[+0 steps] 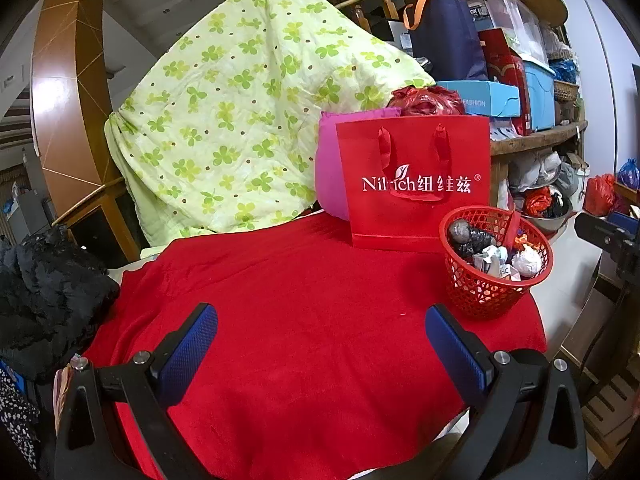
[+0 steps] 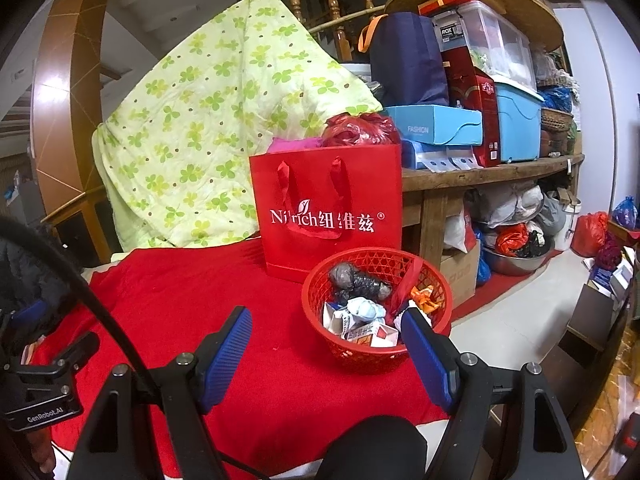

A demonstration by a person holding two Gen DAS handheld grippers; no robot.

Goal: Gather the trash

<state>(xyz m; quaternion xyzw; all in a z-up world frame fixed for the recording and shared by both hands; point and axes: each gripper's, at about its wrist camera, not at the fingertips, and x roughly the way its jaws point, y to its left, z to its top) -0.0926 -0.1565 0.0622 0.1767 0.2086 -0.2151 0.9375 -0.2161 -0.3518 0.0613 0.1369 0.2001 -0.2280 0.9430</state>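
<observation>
Hovering wide-jawed and empty, your left gripper (image 1: 322, 328) and right gripper (image 2: 326, 332) have bare red cloth (image 1: 280, 300) below; the trash-filled red basket (image 2: 376, 354) sits near its right edge.

Red cloth (image 1: 280, 300) bare ahead; basket (image 2: 376, 308) and upright bag (image 2: 328, 212) block far right.
</observation>
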